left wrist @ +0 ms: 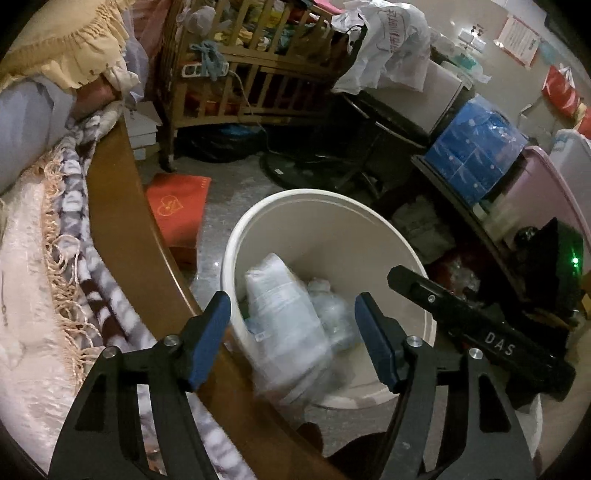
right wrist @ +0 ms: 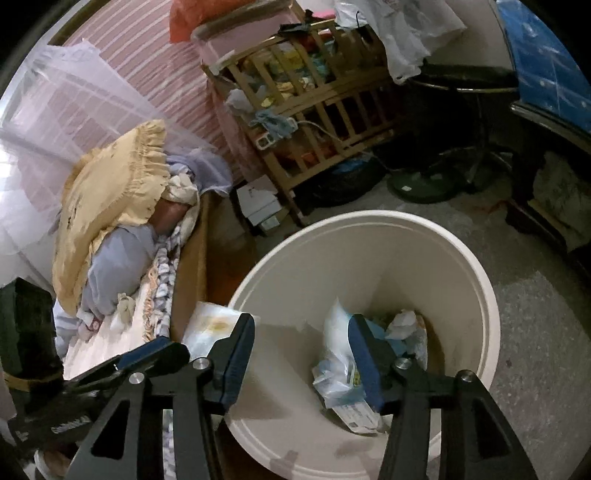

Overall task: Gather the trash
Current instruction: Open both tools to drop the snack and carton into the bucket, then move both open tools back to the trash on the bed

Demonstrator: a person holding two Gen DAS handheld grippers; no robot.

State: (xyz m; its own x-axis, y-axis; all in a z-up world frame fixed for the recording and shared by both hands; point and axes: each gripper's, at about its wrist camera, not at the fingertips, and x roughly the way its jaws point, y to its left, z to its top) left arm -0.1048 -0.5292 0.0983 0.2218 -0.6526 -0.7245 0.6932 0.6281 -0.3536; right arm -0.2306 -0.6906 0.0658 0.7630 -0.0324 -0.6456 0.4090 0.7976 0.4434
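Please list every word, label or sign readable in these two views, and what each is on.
"DAS": white letters on the right claw's black body.
White plastic bag draped over the wooden crib: grey print, too blurred.
Red-bordered wall notice: too small.
Trash labels inside the cream round plastic bin: unreadable.

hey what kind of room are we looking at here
Most likely a cluttered bedroom, perhaps one shared with a baby: a bed with a yellow frilled pillow, a wooden crib piled with things, and a white bin on the floor.

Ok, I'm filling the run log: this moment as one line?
left hand-held gripper: open | right hand-held gripper: open | bin: holds wrappers
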